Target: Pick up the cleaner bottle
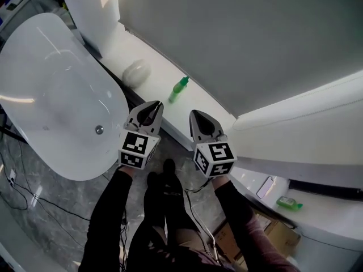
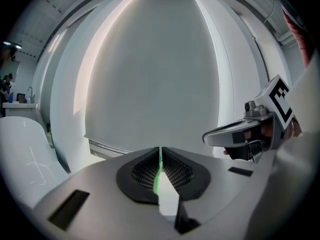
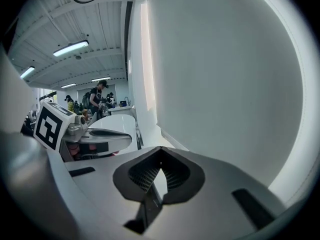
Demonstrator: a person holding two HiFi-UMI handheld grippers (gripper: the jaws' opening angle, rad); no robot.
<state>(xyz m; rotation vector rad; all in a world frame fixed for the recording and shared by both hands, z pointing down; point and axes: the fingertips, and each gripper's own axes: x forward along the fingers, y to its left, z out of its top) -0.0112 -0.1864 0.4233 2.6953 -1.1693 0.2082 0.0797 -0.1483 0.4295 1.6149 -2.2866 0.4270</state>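
Claws closed on nothing, left claw (image 1: 154,105) and right claw (image 1: 194,115), near cleaner bottle (image 1: 178,89) (label unreadable).

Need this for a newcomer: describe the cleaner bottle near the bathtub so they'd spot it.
Find the big white bathtub; a white ledge runs along the wall beside it. On it, right of a pale rounded object, sits a slim green bottle. It is the ledge's only green thing; another green bottle sits on a separate counter.

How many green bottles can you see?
2. One green bottle on the white ledge; a second green bottle lies on the counter, lower right. Others may be hidden.
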